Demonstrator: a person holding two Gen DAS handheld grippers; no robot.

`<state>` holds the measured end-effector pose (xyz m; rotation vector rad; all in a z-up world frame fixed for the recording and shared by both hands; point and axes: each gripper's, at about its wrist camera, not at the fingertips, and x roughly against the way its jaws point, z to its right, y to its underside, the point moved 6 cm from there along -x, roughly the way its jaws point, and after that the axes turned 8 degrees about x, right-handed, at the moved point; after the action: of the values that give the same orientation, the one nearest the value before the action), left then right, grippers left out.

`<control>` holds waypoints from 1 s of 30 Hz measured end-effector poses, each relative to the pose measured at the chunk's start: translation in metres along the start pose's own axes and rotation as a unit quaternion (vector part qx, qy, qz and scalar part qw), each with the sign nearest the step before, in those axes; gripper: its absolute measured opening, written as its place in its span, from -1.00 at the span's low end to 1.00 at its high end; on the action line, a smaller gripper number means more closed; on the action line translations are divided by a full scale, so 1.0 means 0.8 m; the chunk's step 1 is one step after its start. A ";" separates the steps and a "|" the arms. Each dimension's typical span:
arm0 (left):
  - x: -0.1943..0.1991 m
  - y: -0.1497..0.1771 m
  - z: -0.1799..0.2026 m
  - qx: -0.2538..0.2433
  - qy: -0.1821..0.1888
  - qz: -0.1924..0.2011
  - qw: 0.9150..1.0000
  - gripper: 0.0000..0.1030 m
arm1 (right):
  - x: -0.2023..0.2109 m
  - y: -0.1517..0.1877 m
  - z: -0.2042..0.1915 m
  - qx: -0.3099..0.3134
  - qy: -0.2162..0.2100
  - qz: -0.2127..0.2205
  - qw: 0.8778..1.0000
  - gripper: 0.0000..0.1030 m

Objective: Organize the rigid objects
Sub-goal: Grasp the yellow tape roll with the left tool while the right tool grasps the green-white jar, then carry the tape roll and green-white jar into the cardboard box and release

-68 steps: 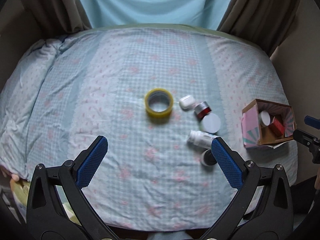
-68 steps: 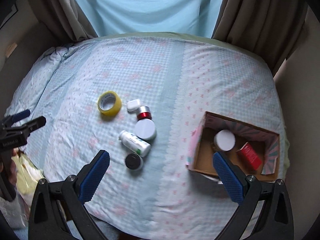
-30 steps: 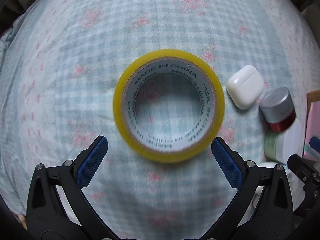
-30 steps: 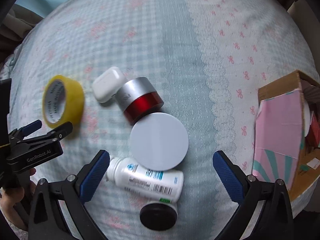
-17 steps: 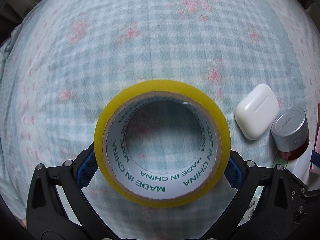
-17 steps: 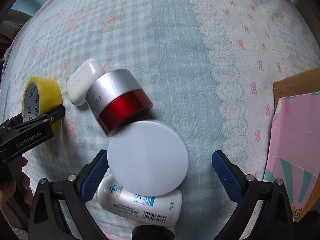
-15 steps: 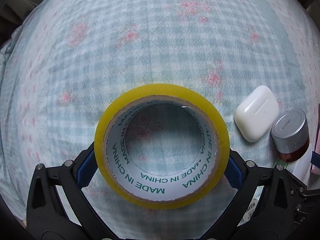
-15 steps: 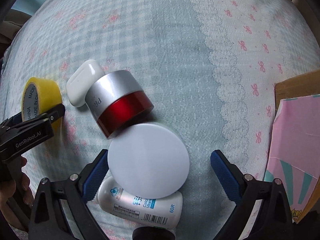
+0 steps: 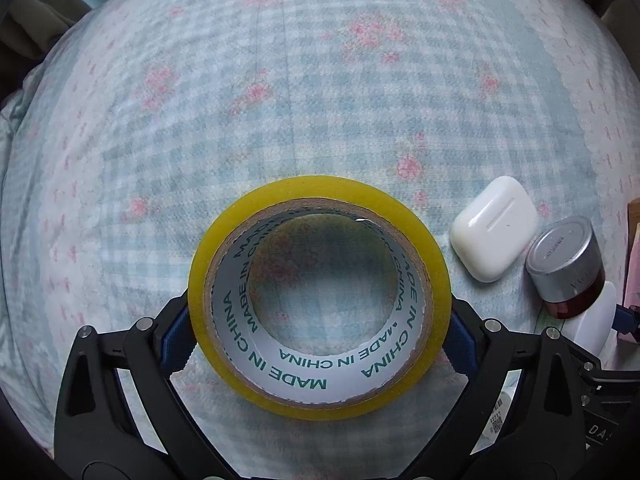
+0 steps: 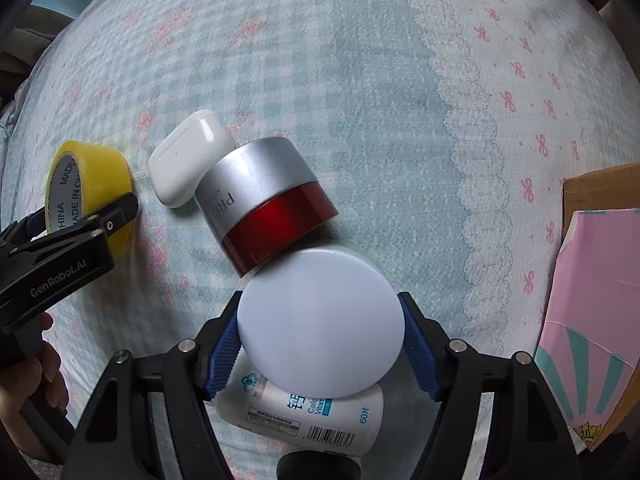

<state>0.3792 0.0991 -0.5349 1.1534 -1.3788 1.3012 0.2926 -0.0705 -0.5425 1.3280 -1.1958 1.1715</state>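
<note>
My left gripper (image 9: 319,336) is shut on the yellow tape roll (image 9: 416,220), its blue pads pressing both sides of the roll on the bedspread. The roll also shows in the right wrist view (image 10: 102,172) with the left gripper's finger across it. My right gripper (image 10: 320,350) is shut on the round white-lidded jar (image 10: 320,324). A silver and red jar (image 10: 264,200) lies against that lid. A white earbud case (image 10: 188,156) touches the silver jar.
A white pill bottle (image 10: 304,412) lies under the white jar, with a black-capped item (image 10: 320,466) below it. A pink cardboard box (image 10: 596,300) stands at the right. The checked bedspread (image 10: 360,60) stretches away beyond the objects.
Both grippers have closed: the left one onto the tape roll, the right one onto the white-lidded jar. Both moved in closer to their objects.
</note>
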 end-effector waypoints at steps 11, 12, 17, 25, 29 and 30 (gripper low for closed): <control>0.075 0.011 -0.006 0.011 0.012 0.033 0.999 0.90 | 0.062 0.012 -0.001 0.000 0.005 0.037 0.999 0.32; 0.085 0.013 -0.010 0.013 0.014 0.037 0.999 0.90 | 0.070 0.014 -0.001 0.000 0.006 0.043 0.999 0.32; 0.128 0.029 -0.023 0.019 0.018 0.061 0.998 0.90 | 0.116 0.027 -0.009 0.006 0.005 0.070 0.998 0.32; 0.220 0.059 -0.041 0.027 0.035 0.098 0.994 0.90 | 0.193 0.062 -0.016 0.019 -0.010 0.118 0.993 0.32; 0.275 0.082 -0.042 0.031 0.053 0.116 0.991 0.90 | 0.236 0.081 -0.029 0.028 -0.012 0.140 0.990 0.32; 0.286 0.086 -0.040 0.030 0.056 0.122 0.990 0.90 | 0.245 0.085 -0.030 0.029 -0.014 0.145 0.989 0.32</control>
<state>0.2722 0.1208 -0.3199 0.9568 -1.4374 1.5664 0.2351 -0.0642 -0.3420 1.2446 -1.4190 1.4072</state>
